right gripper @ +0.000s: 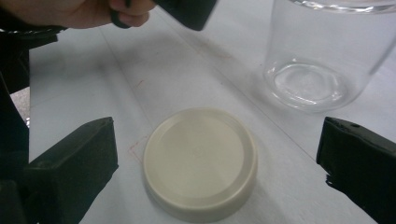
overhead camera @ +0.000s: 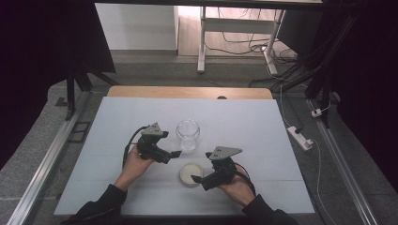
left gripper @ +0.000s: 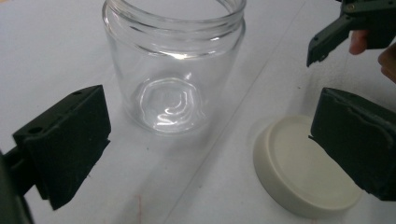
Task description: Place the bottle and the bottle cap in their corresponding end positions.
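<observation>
Both claws stand released over the bench. From the high view, the left gripper hangs with its jaws apart just beside the base of a clear glass jar, which stands upright and uncapped near the middle of the white bench, while the right gripper sits closer to the near edge with its jaws spread beside a cream lid lying flat on the bench; jar and lid are near each other but apart, the lid toward the near edge from the jar. In the left gripper view, the left gripper has its two black jaws wide apart and grasping nothing, the jar standing just beyond the gap and the lid lying partly behind one jaw; a jaw of the other claw shows at the top corner. In the right gripper view, the right gripper is likewise released, its jaws flanking the lid without touching it, and the jar stands beyond.
</observation>
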Action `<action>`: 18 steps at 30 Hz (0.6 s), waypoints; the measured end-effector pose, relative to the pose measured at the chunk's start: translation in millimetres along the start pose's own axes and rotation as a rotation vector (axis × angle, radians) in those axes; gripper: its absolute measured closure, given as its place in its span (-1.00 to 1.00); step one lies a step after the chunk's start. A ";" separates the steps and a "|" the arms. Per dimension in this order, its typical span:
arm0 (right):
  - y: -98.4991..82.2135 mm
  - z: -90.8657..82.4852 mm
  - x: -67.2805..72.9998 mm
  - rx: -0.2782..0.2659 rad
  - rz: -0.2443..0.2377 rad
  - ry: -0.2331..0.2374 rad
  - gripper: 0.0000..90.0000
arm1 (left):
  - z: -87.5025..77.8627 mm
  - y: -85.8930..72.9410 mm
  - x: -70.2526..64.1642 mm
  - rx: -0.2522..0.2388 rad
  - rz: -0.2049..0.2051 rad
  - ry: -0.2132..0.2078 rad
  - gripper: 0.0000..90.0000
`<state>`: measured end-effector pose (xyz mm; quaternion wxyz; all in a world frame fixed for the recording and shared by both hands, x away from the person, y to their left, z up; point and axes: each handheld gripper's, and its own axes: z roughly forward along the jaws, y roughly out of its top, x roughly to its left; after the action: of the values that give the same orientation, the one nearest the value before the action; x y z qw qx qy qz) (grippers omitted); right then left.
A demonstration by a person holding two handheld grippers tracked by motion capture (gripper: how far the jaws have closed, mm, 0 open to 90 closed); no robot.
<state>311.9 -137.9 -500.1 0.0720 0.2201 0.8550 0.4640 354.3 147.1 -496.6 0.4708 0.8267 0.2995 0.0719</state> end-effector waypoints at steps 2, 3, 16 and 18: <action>0.2 -3.8 -0.3 -0.006 0.005 -0.008 -1.00 | -5.1 -2.2 -3.2 -0.012 -0.014 -0.014 -1.00; 0.1 -5.7 -0.3 -0.009 0.008 -0.013 -1.00 | -7.7 -3.5 -4.9 -0.016 -0.019 -0.016 -1.00; -10.4 -40.5 -5.4 -0.035 0.041 -0.071 -1.00 | -50.3 -28.8 -29.1 -0.040 -0.035 0.007 -1.00; -13.6 -46.9 -7.1 -0.042 0.048 -0.078 -1.00 | -58.4 -34.1 -32.1 -0.052 -0.042 0.006 -1.00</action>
<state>298.6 -183.2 -485.7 0.0989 0.2570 0.8360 0.4746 290.3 184.8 -487.5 0.4927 0.8075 0.3162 0.0724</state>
